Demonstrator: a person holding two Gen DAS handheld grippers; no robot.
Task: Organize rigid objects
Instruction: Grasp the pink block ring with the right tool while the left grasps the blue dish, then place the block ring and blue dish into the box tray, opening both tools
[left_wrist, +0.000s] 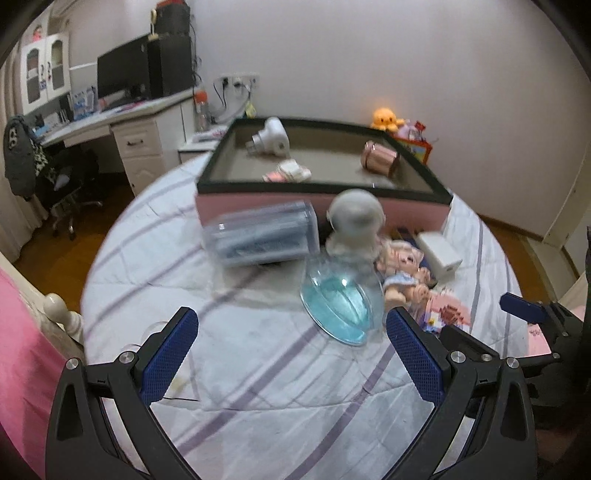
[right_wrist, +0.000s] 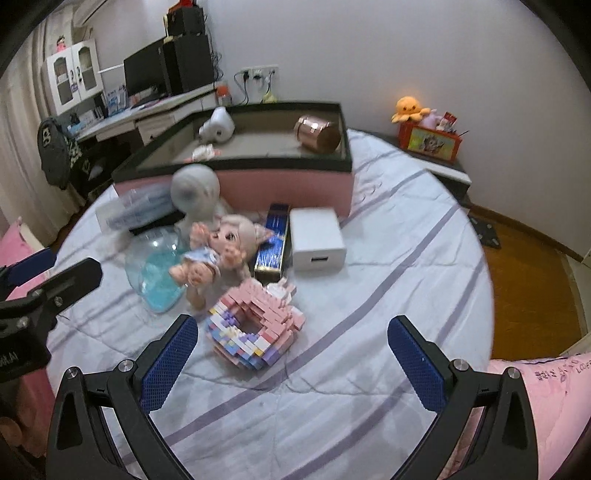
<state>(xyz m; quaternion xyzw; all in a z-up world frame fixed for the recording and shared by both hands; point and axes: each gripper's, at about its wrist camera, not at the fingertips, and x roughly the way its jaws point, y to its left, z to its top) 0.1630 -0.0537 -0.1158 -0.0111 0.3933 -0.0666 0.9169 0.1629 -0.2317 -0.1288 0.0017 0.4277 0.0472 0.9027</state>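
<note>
Toys (right_wrist: 207, 254) clutter striped bedspread (right_wrist: 369, 258); desk (left_wrist: 110, 122) behind.

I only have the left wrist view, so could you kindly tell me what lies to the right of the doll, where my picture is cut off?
Observer: A pink brick model sits on the bedspread, near the right gripper.
Operator: Is the right gripper holding anything?
Observer: No, it is open and empty.
Operator: And behind the model?
Observer: A blue box lies between the doll and the white box.
</note>
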